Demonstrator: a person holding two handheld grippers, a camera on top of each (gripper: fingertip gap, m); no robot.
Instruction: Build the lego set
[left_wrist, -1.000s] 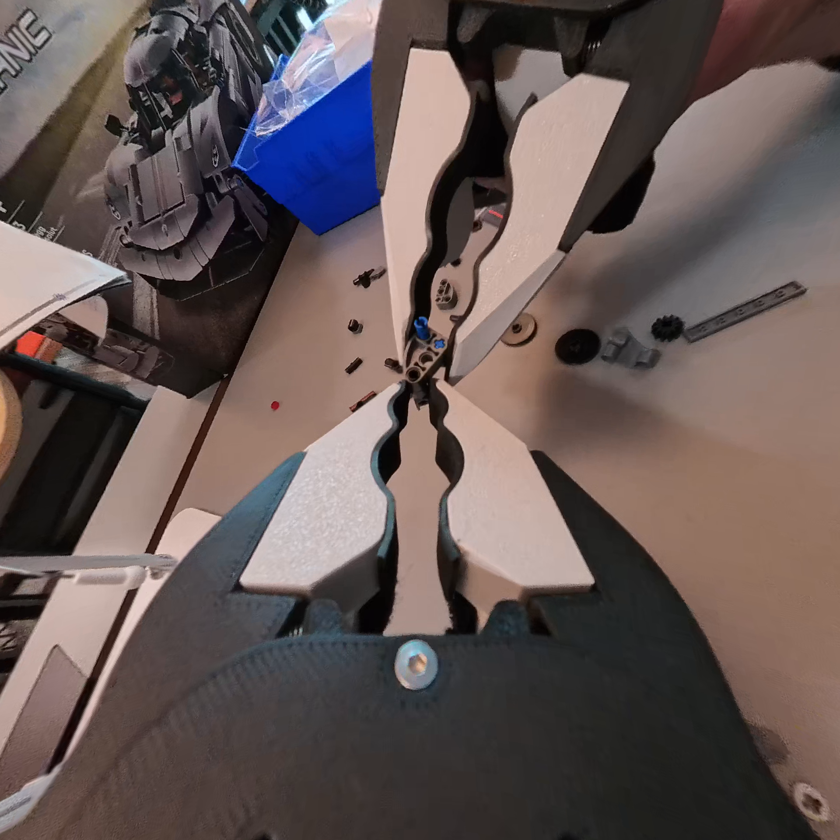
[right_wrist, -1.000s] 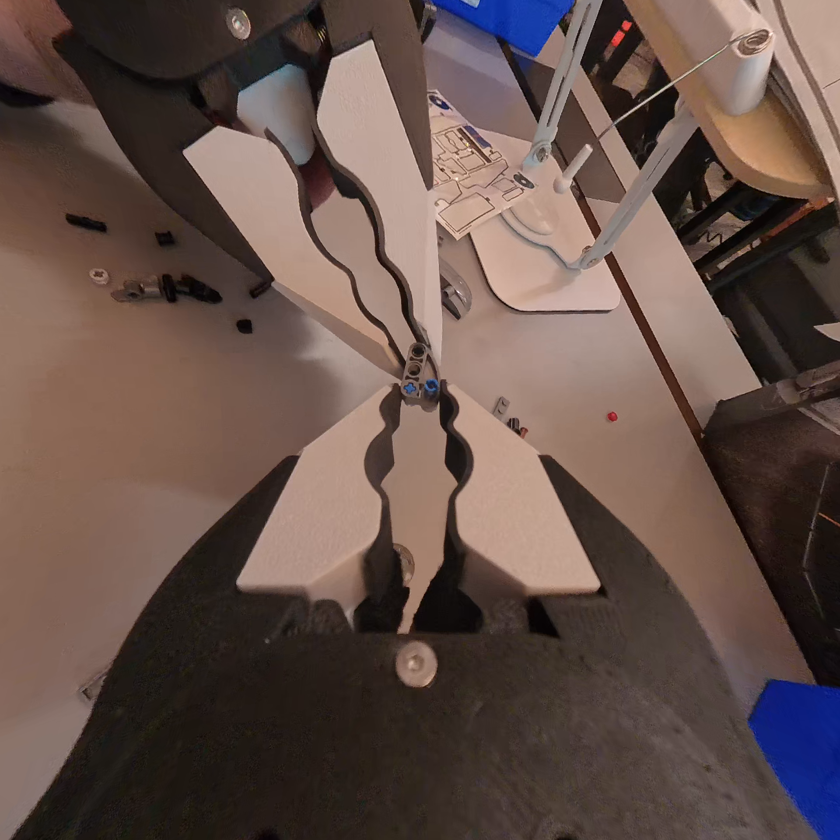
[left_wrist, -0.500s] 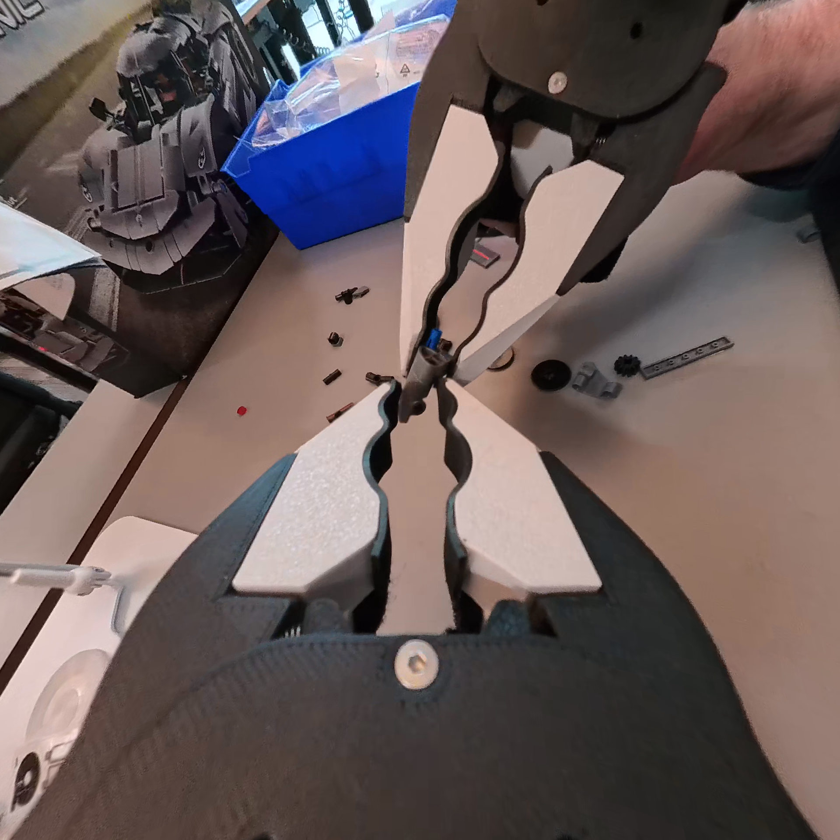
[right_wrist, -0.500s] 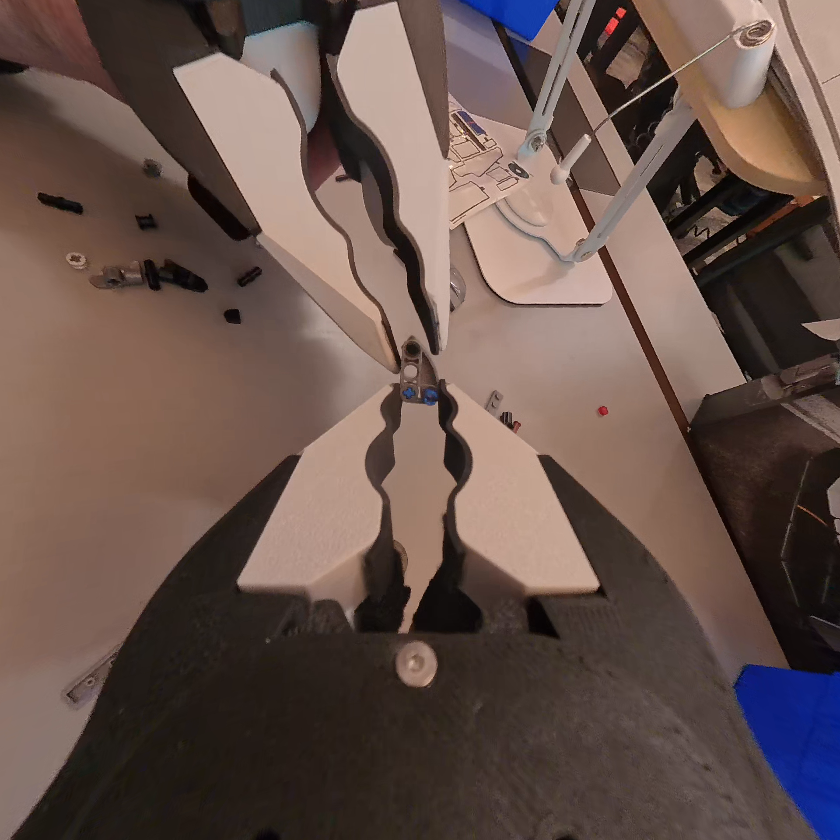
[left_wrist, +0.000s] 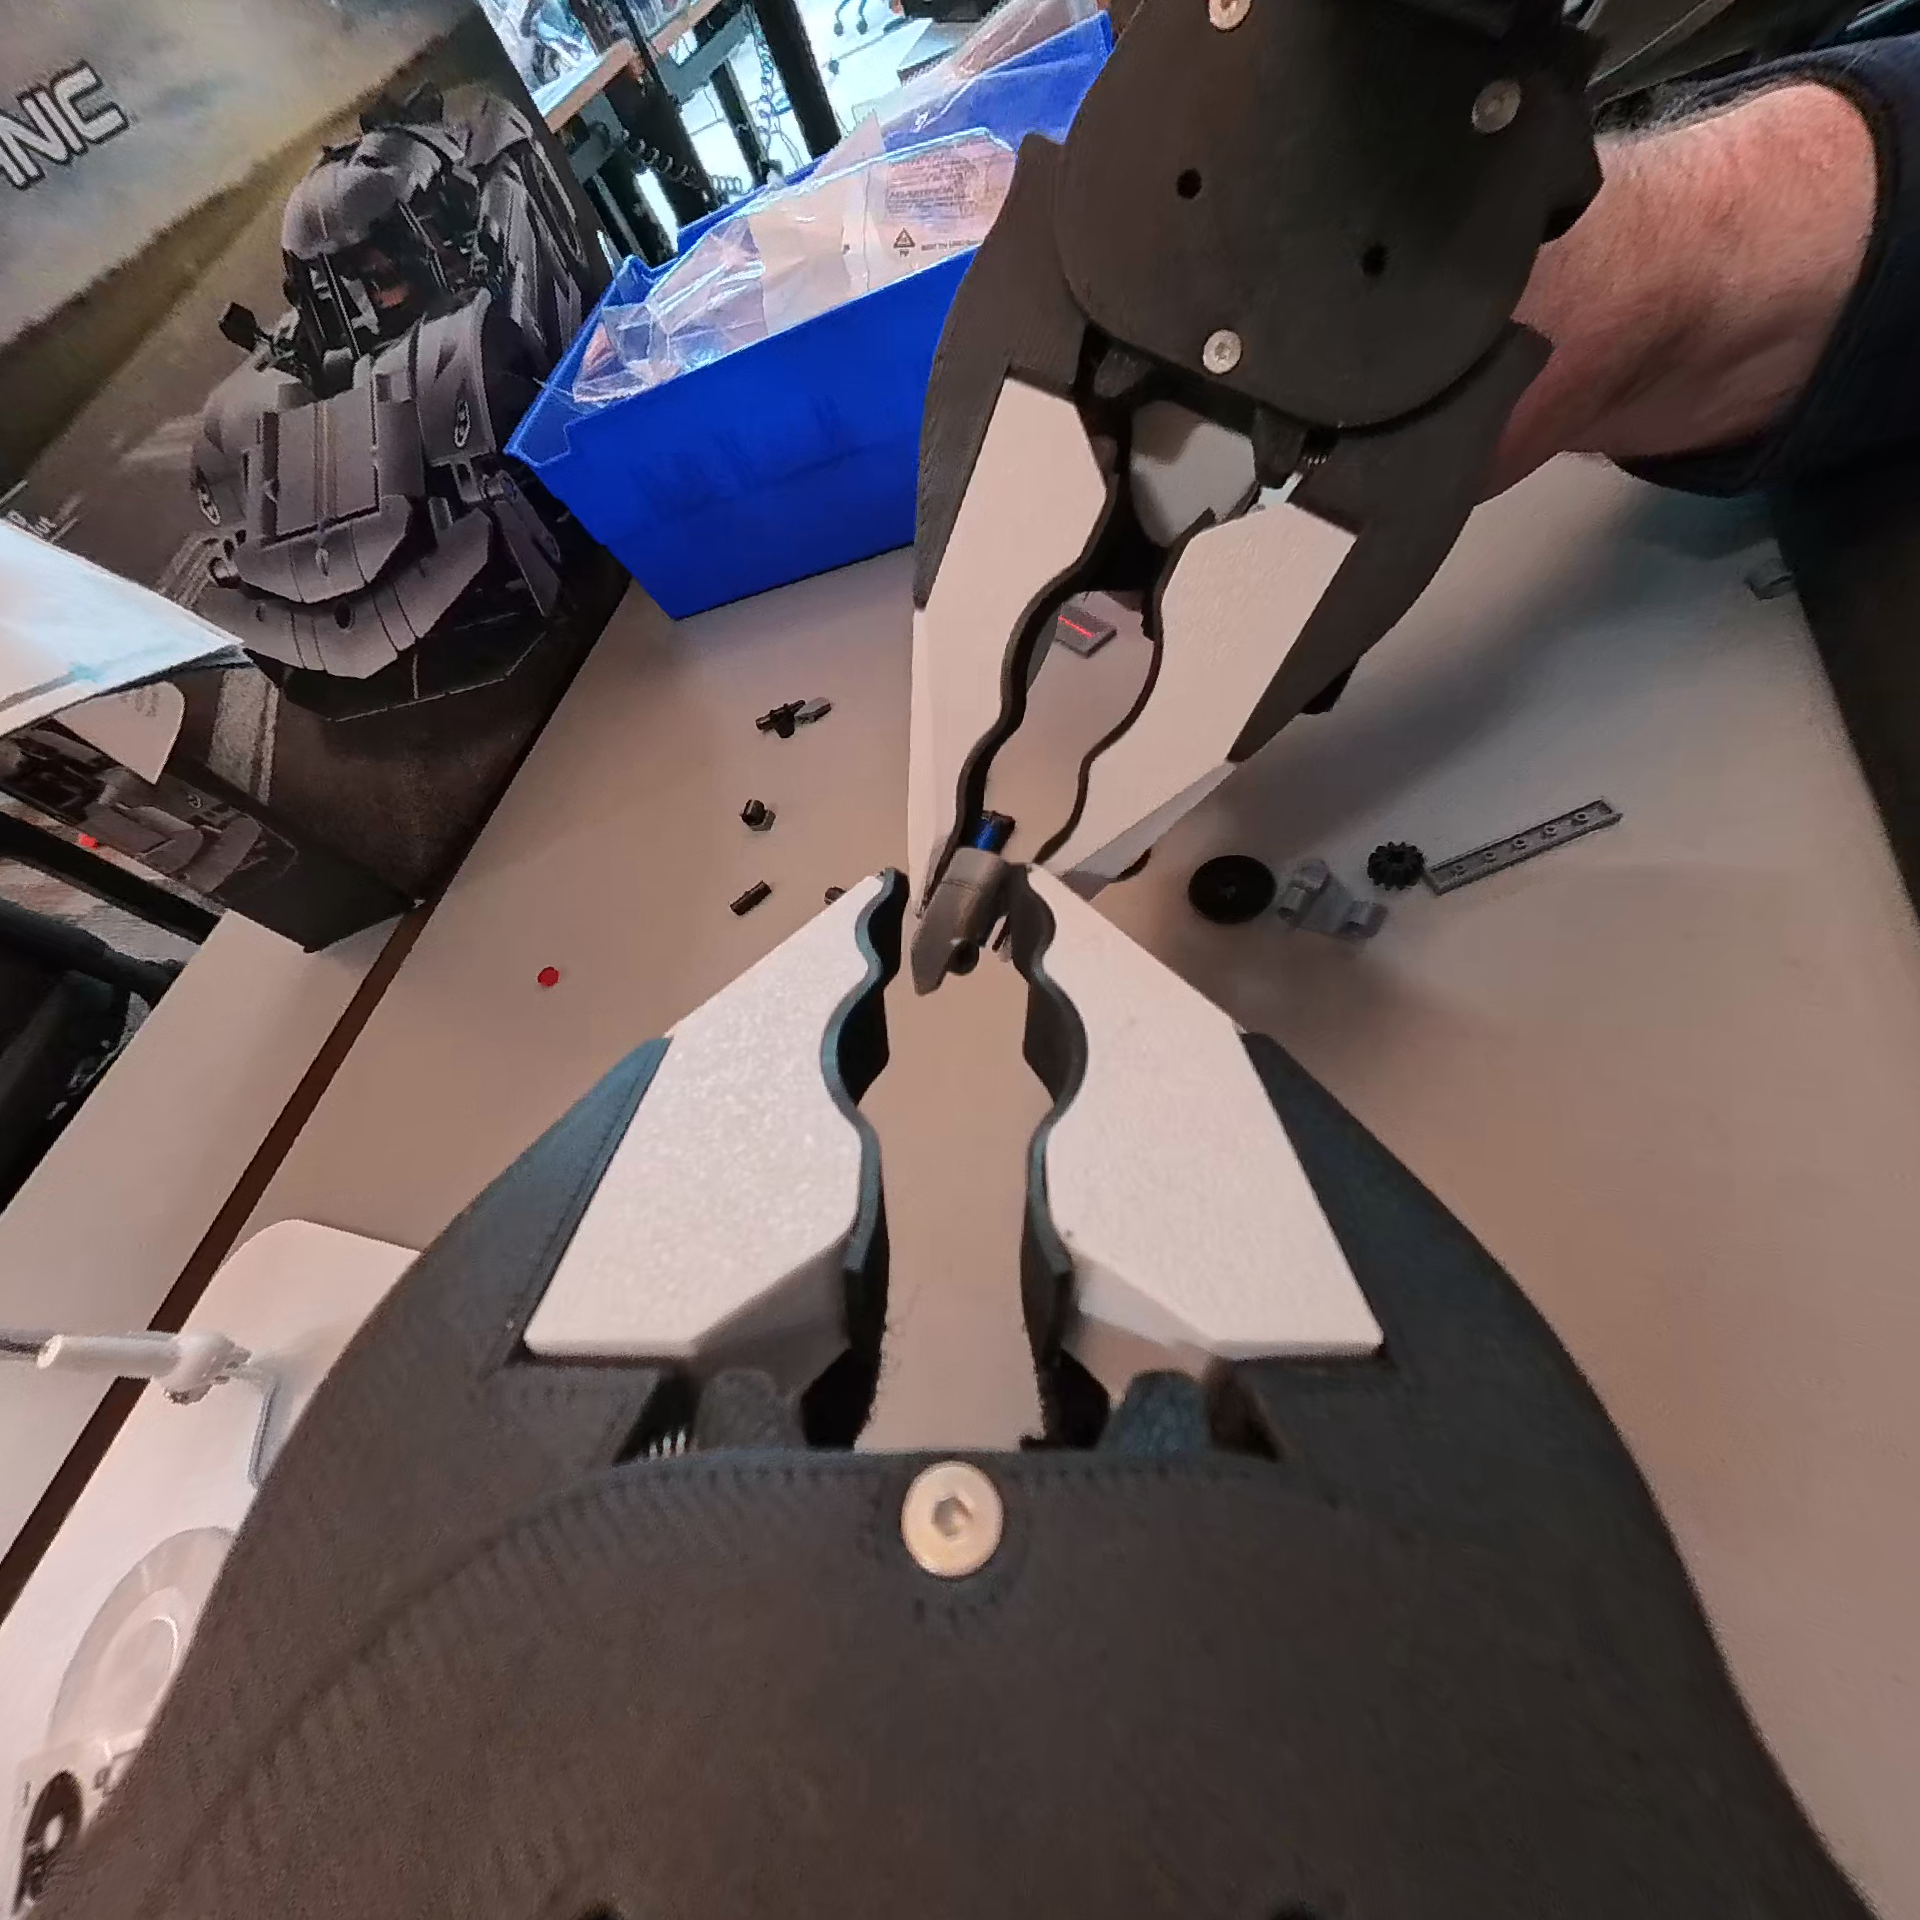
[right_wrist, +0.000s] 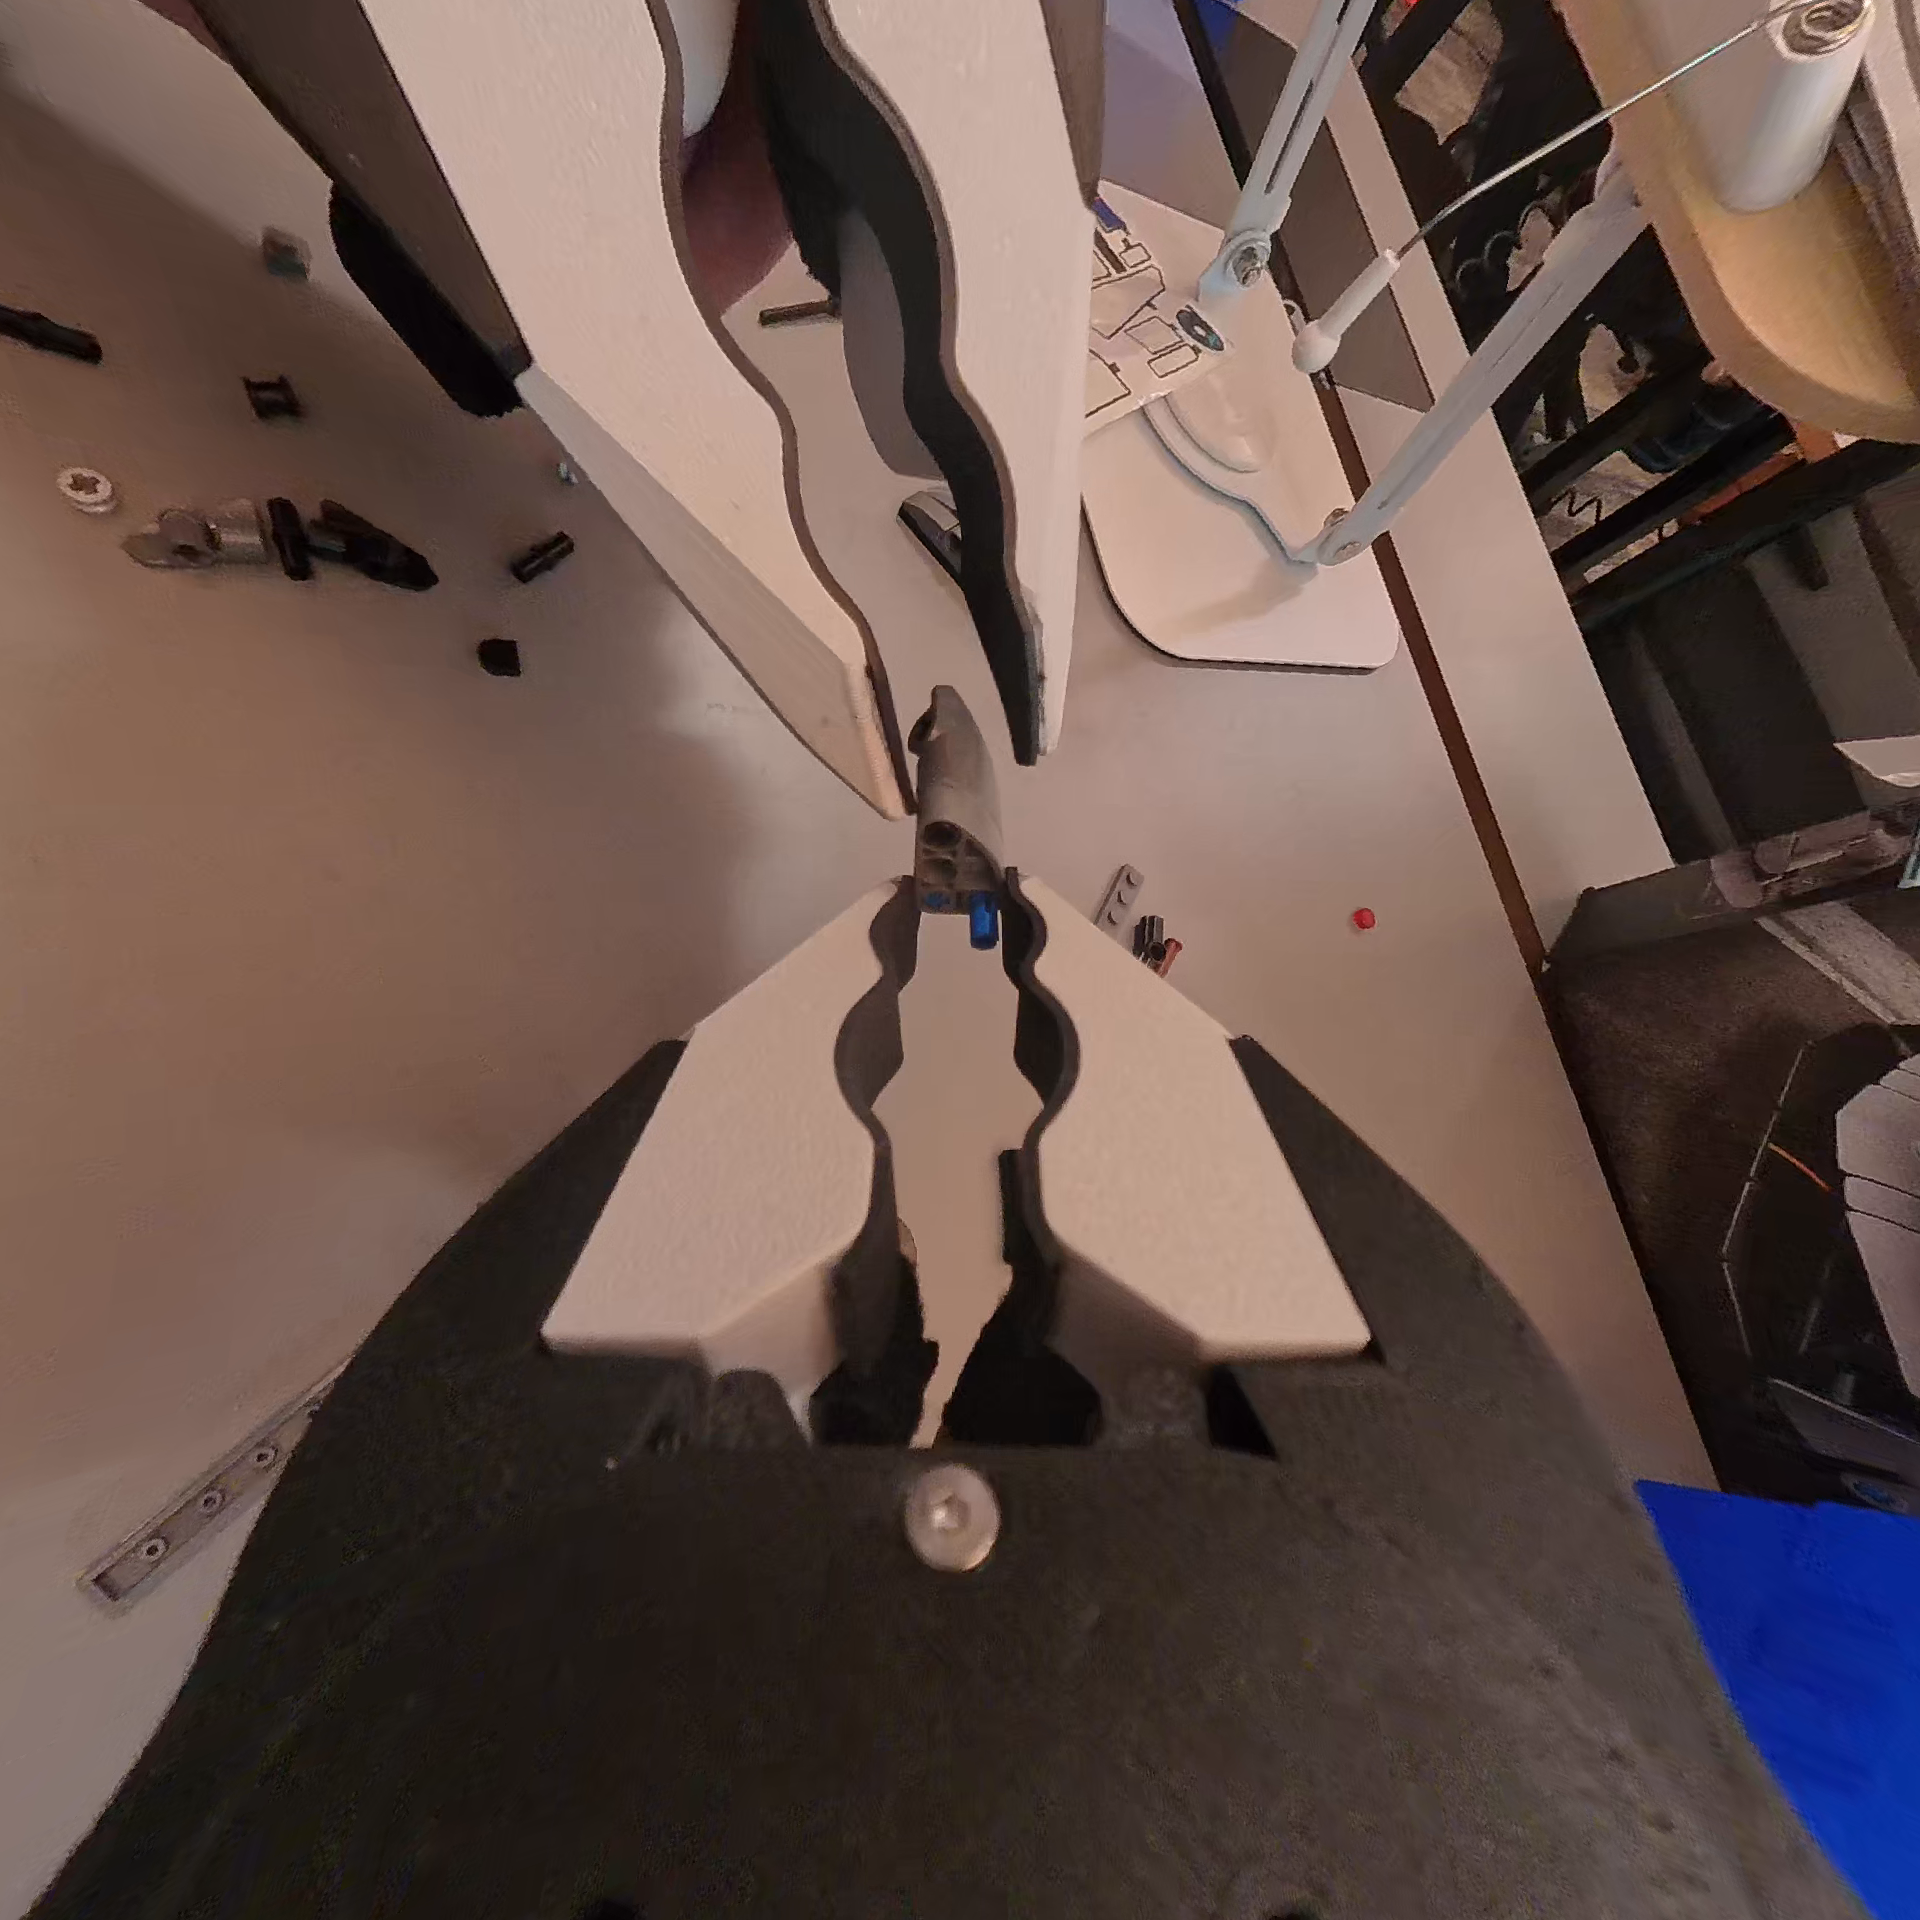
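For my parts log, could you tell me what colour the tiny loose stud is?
Red stud, clearest in the right wrist view.

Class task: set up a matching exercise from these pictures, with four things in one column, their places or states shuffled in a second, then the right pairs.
Things:
1. grey piece
2. blue bin
3. red stud
4. long grey plate

Places or states:
A. holds clear bags
B. lies beside the black gear
C. pinched in the right gripper
D. lies alone on the table

Pairs: 1-C, 2-A, 3-D, 4-B
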